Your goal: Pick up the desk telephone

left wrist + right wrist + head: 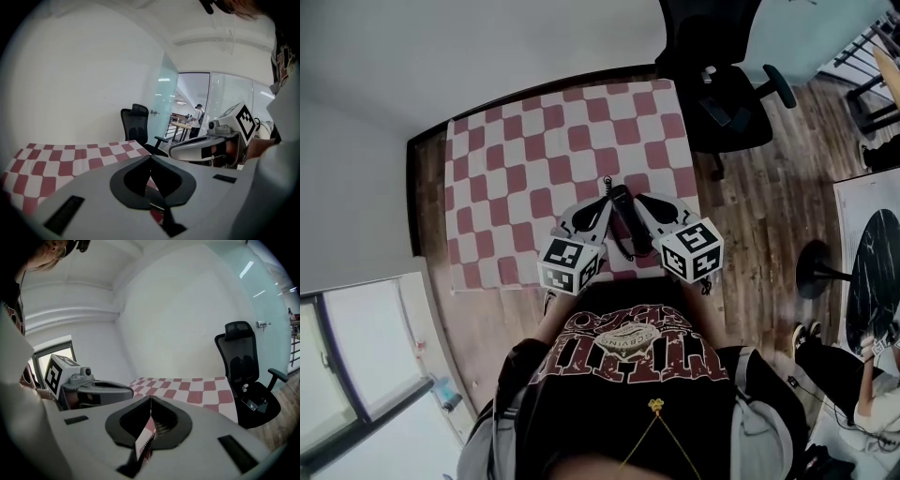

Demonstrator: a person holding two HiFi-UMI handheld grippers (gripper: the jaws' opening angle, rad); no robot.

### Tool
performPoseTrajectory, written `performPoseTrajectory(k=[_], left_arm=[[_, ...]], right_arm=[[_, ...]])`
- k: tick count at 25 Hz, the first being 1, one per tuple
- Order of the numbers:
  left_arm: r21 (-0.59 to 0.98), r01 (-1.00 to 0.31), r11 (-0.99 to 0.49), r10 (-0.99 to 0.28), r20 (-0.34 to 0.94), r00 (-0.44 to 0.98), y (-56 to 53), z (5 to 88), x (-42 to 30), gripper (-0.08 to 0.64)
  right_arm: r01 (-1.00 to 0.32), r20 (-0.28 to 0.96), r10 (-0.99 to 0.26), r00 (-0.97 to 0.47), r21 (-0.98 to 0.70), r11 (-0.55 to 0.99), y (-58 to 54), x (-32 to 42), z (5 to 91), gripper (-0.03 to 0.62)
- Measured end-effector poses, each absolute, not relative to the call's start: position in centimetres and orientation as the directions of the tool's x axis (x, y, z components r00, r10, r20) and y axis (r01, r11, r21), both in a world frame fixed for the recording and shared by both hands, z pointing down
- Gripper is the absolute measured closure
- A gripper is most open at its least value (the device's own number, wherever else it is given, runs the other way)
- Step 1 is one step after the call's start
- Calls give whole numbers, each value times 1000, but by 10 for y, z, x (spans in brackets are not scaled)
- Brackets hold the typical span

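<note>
The desk telephone (622, 217) showed only as a dark shape, its near end hidden between the left gripper (605, 201) and right gripper (640, 200). The top edge cut the office chair (727, 94); the right edge cut a seated person (874, 370).

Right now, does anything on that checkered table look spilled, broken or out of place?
Nothing stands out. The checkered cloth lies flat, with no spill. The black telephone sits close to the cloth's near edge, its coiled cord lying beside it.
</note>
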State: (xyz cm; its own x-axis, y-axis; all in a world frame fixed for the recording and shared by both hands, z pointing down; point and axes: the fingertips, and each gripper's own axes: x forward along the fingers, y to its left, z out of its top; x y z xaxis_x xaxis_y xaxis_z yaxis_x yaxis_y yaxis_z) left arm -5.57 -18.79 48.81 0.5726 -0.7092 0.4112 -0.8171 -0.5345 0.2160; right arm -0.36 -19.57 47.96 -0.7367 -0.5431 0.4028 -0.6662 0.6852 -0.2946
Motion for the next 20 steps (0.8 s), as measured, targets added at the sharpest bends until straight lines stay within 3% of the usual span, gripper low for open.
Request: performPoseTrajectory(k=[20], left_arm=[[265, -812, -520, -635, 516, 575, -182, 550, -71, 560]], right_arm=[[-698, 545, -479, -689, -320, 640, -192, -19, 551, 574]])
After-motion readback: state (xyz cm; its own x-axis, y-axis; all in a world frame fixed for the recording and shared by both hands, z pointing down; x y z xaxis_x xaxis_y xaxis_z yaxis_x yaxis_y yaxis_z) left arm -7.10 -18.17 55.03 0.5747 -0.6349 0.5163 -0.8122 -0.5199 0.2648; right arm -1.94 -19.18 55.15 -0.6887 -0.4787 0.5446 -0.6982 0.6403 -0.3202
